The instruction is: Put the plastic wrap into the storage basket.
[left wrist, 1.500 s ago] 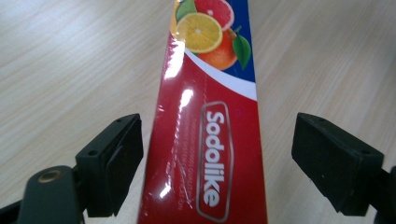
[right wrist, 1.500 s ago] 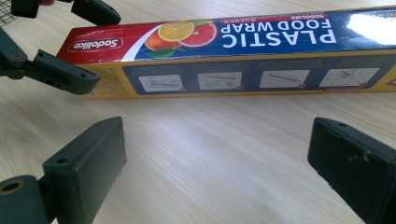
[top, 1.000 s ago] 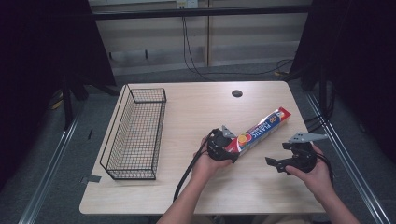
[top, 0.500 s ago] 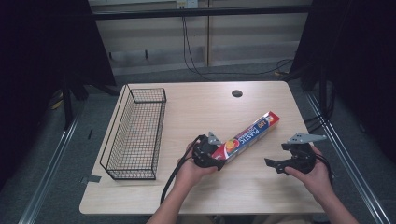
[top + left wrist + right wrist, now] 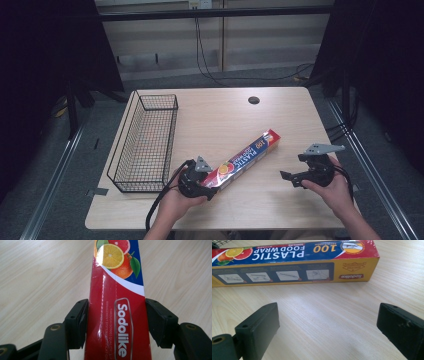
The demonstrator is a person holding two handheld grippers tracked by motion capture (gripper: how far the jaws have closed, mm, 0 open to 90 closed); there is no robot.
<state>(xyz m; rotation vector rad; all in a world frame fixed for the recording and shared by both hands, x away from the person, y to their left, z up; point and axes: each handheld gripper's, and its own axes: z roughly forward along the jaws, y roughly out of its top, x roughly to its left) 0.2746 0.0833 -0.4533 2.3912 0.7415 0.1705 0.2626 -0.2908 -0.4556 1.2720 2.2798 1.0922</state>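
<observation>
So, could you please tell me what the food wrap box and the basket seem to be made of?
Food wrap box: apparently printed cardboard with a glossy finish; sharp folded edges, light glare on the print. Basket: probably black-coated metal wire; thin rods form an open grid.

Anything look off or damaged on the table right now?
Nothing stands out. The wrap box lies intact and diagonal on the table, its end clamped in the left gripper; the basket sits upright.

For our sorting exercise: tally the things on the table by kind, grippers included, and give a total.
Food wrap box: 1
Wire basket: 1
Grippers: 2, the left gripper shut on the box, the right gripper open beside it
Total: 4
</observation>
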